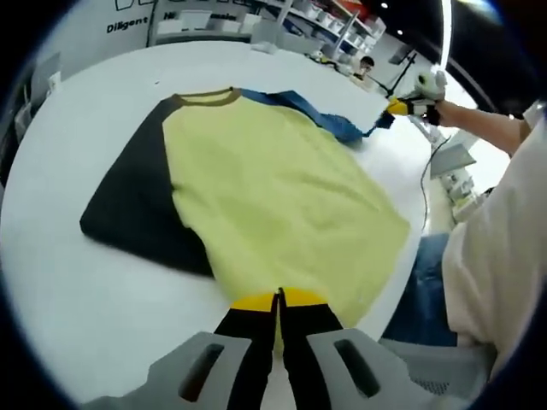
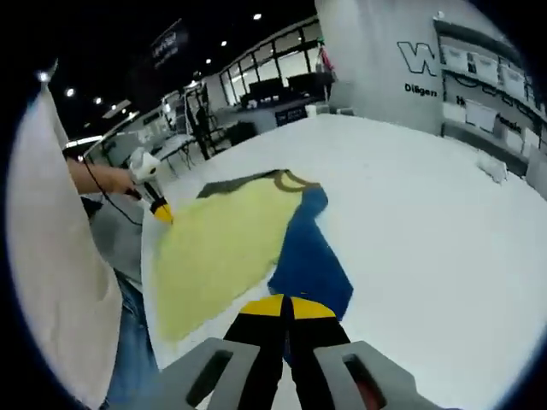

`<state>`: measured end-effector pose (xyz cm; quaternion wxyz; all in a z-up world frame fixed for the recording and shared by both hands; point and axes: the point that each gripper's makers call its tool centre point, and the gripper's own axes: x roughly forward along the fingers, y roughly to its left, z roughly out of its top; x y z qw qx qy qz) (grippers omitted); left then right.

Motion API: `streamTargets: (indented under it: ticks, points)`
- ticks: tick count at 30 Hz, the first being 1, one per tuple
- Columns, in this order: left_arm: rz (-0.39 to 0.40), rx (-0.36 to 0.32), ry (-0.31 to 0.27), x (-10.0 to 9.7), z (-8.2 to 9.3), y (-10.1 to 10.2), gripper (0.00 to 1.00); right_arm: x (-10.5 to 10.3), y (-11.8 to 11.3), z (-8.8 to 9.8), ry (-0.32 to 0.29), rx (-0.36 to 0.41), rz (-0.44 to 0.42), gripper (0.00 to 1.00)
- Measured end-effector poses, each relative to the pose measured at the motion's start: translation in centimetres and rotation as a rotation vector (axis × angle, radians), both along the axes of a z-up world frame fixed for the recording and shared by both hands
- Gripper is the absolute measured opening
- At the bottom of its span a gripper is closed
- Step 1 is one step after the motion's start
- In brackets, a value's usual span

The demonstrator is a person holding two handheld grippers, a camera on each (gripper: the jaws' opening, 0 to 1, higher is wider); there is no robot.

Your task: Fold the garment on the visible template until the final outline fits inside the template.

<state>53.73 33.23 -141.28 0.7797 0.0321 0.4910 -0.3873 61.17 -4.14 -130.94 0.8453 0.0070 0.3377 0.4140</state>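
A yellow shirt point(image 1: 273, 188) with a brown collar point(image 1: 209, 96) lies flat on the white table point(image 1: 102, 94). Its dark sleeve point(image 1: 137, 201) spreads to the left. The blue sleeve point(image 1: 312, 109) is drawn out toward the far right. My left gripper point(image 1: 279, 295) is shut on the shirt's hem at the near edge. My right gripper point(image 2: 286, 301) is shut on the end of the blue sleeve point(image 2: 308, 256). In the left gripper view the right gripper point(image 1: 386, 115) holds that sleeve tip. In the right gripper view the left gripper point(image 2: 162, 213) sits at the yellow hem.
A person in a white top point(image 1: 500, 248) and jeans point(image 1: 427, 290) stands at the table's edge beside the shirt. Shelving point(image 1: 333, 21) and a wall with lettering point(image 2: 423, 73) lie beyond the table. Bare white tabletop point(image 2: 427, 213) stretches past the blue sleeve.
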Motion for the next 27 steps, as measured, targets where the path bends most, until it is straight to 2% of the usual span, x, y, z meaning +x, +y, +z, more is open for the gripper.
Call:
streamTargets:
  ticks: [2, 8, 9, 13, 16, 18, 20, 22, 27]
  points:
    - [-0.002, 0.001, -0.002, 0.1, 0.1, -0.1, 0.02, 1.3, -0.6, 1.1, -0.014, 0.068, -0.069, 0.00]
    - [-0.004, 0.002, -0.008, 0.2, 0.3, -0.2, 0.02, 4.0, -3.3, 1.7, -0.034, 0.151, -0.234, 0.00]
    - [-0.004, 0.003, -0.010, 0.3, 0.4, -0.2, 0.02, 4.5, -3.8, 1.9, -0.027, 0.204, -0.271, 0.00]
    - [0.002, 0.004, -0.014, 0.4, 0.5, -0.2, 0.02, 5.9, -6.0, 2.7, -0.040, 0.301, -0.411, 0.00]
    - [0.004, 0.006, -0.014, 0.4, 0.5, -0.2, 0.02, 6.5, -7.6, 2.9, -0.049, 0.327, -0.486, 0.00]
    - [0.004, 0.006, -0.014, 0.4, 0.5, -0.2, 0.02, 6.8, -8.3, 3.2, -0.046, 0.373, -0.536, 0.00]
    - [0.004, 0.006, -0.012, 0.4, 0.4, -0.3, 0.02, 7.0, -9.3, 2.8, -0.051, 0.347, -0.582, 0.00]
    - [0.001, 0.006, -0.011, 0.4, 0.3, -0.5, 0.02, 7.5, -10.4, 2.9, -0.044, 0.372, -0.631, 0.00]
    - [-0.005, 0.006, -0.009, 0.4, 0.3, -0.7, 0.02, 8.0, -12.6, 1.6, -0.018, 0.296, -0.744, 0.00]
